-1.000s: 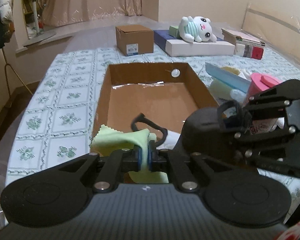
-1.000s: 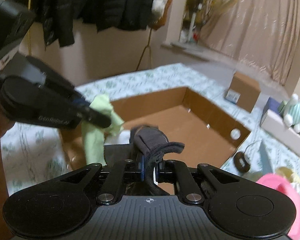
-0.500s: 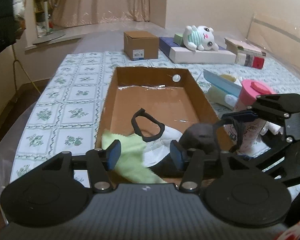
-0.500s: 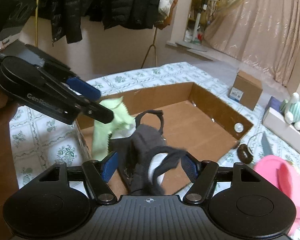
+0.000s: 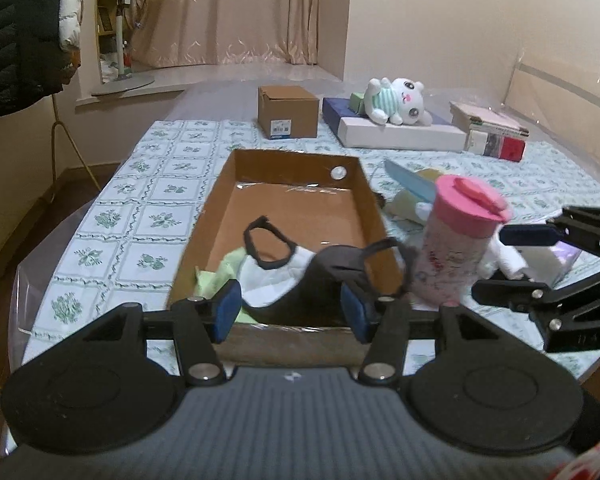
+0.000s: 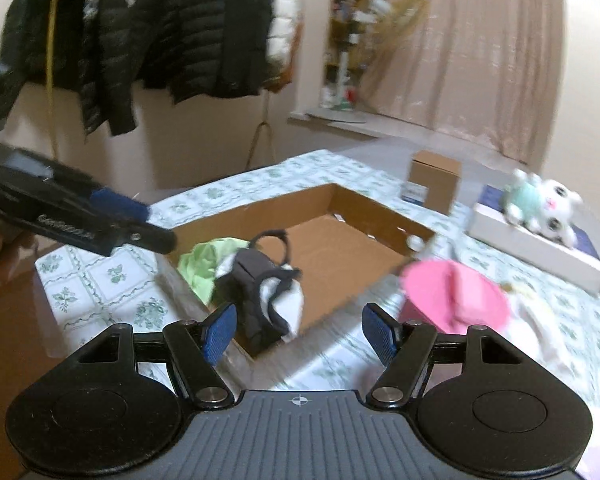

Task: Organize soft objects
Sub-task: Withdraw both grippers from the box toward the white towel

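An open cardboard box (image 5: pixel 216 208) lies on the flowered tablecloth. At its near end sit a green cloth (image 5: pixel 216 276), a white mask with black straps (image 5: pixel 272 276) and a dark mask (image 5: pixel 332 276). My left gripper (image 5: pixel 291 310) hangs open just short of the box's near wall, with nothing between its blue pads. My right gripper (image 6: pixel 299 332) is open too, above the box's near corner, with the dark mask (image 6: pixel 256 280) and green cloth (image 6: pixel 204 264) lying beyond it. Each gripper shows in the other's view: the right (image 5: pixel 516 262) beside the cup, the left (image 6: pixel 152 224) over the box's left edge.
A pink-lidded cup (image 5: pixel 460 248) stands right of the box amid white and purple items. Farther back are a small brown box (image 5: pixel 288 110), a white plush toy (image 5: pixel 396 100) on flat boxes, and books (image 5: pixel 492 132). Dark jackets (image 6: pixel 160 40) hang at the left.
Both grippers have opened: the left let go of the green cloth, the right of the dark mask, and both now lie in the box. Both grippers have drawn back and up.
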{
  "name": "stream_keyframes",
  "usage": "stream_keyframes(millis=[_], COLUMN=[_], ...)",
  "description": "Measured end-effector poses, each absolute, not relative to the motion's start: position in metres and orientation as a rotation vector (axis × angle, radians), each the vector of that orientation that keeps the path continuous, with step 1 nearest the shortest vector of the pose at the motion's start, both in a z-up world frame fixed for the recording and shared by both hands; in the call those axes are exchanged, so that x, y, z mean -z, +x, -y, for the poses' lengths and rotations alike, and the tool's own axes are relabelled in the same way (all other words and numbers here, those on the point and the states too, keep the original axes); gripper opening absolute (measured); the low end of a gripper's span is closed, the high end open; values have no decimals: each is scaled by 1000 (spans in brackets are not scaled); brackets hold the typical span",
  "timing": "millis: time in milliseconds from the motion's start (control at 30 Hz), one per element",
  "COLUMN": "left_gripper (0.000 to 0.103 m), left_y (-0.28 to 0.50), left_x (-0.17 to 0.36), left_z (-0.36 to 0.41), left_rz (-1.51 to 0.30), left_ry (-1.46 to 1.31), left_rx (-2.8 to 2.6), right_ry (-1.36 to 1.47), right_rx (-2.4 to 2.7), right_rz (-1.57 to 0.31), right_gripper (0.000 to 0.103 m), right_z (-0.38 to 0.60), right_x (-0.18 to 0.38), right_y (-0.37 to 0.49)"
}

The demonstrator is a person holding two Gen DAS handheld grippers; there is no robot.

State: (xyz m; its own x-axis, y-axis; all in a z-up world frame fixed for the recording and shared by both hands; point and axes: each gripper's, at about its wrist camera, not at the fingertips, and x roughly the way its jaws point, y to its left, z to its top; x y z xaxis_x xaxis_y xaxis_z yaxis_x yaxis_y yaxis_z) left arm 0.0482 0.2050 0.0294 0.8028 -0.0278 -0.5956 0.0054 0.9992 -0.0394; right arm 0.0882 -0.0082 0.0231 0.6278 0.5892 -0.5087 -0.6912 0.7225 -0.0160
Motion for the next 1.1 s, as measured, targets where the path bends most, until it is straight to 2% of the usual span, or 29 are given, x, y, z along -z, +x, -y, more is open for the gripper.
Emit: stream_keyframes(millis=[600, 1100], left_gripper=[54, 55], left_y=[24, 32], left_x=[-35, -27], left_z=[-81, -42], left_rz=[-619, -652], left_ry=[-81, -40], left_rx=[40, 91], right_ry=[20, 118], right_rx=[-390, -351], right_rz=[-574, -616], right_gripper=[69, 69], right_z=[181, 210], right_x=[-33, -28], right_y=[56, 60])
